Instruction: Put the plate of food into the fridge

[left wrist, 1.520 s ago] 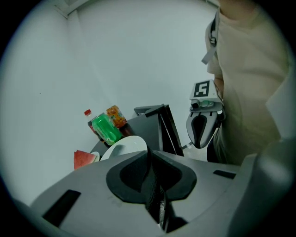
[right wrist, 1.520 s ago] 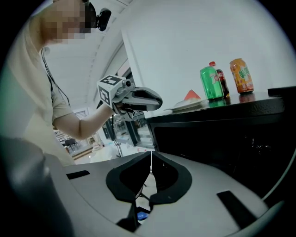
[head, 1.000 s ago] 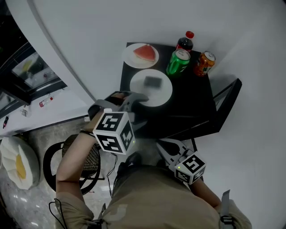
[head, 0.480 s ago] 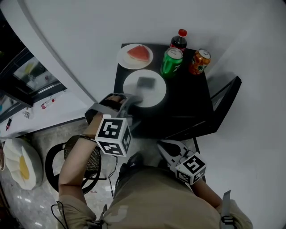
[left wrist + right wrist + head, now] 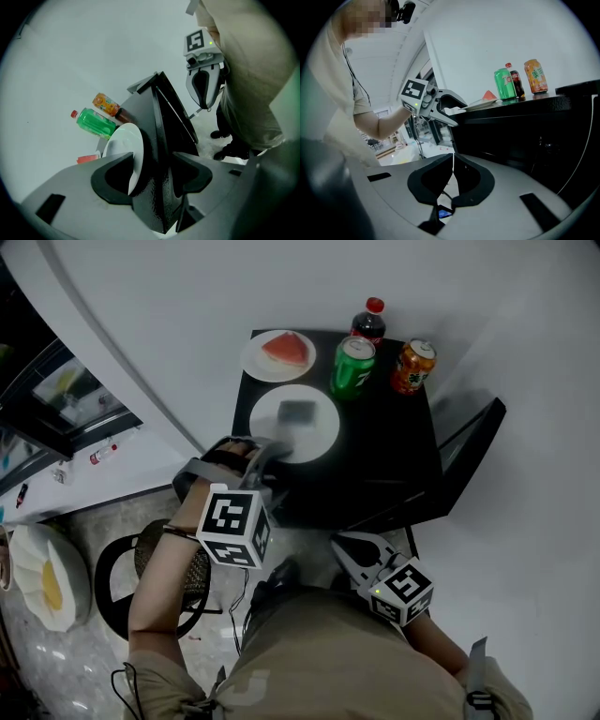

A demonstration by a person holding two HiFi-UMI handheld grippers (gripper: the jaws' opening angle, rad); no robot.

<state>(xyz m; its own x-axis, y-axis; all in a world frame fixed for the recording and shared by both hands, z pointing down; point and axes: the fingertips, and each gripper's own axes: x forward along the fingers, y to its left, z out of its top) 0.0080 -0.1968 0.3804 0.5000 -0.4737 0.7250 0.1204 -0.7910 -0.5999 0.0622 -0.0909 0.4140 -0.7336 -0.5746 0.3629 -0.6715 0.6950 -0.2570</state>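
My left claw (image 5: 153,176) stands apart, with the rim of the plate (image 5: 123,147) and the edge of the counter (image 5: 161,140) it sits on both between the jaws. My right claw (image 5: 452,180) is together on nothing, low beside me. If I close like this, I may bite the counter too, or lift the plate tilted so the grey block (image 5: 298,412) slides off. Only the head view shows that block; my left claw's view shows the rim edge-on.

White wall (image 5: 187,296), black table (image 5: 394,460), speckled floor (image 5: 56,662)
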